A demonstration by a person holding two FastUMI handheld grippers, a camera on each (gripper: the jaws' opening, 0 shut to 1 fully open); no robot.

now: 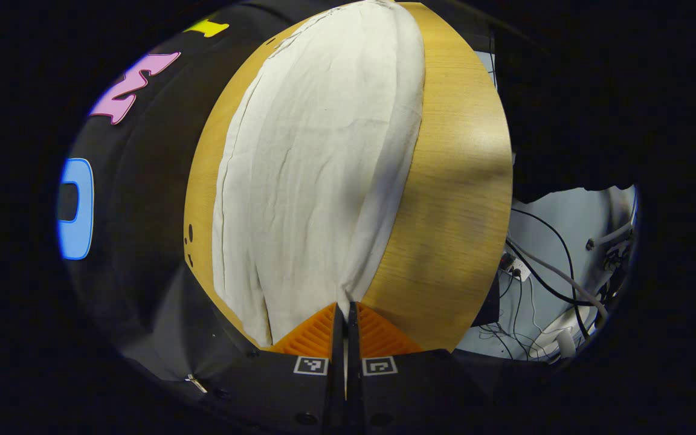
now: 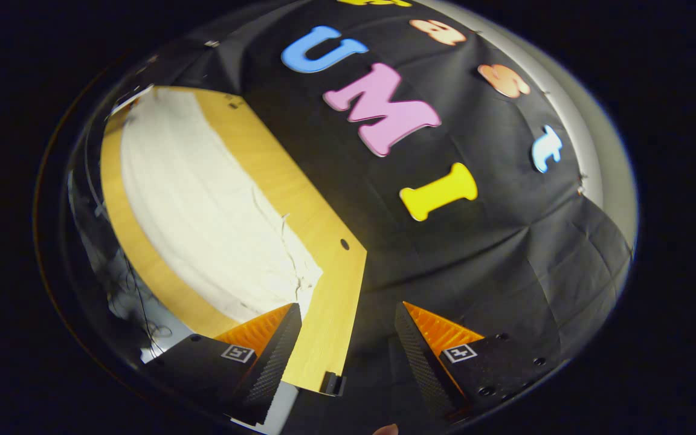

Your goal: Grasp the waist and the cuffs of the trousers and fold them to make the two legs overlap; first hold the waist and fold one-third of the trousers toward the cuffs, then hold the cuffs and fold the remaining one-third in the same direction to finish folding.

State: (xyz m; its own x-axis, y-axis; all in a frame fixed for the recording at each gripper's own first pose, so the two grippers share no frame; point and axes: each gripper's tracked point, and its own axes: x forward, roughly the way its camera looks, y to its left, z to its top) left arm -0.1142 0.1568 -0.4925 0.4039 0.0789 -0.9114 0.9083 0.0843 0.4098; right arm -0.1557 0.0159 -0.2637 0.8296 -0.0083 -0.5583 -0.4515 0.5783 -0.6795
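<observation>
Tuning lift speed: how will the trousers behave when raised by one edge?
Likely floppy: the trousers lie flat on the table, creased. The left gripper pinches a thin fold, so probably light. The woven cloth looks unlikely to slip.

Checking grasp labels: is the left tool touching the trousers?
Touching. In the left gripper view, the left tool is closed on a fold of the trousers, cloth pinched between its fingers.

Wooden table (image 1: 457, 181), cables (image 1: 541, 266) beside.
</observation>
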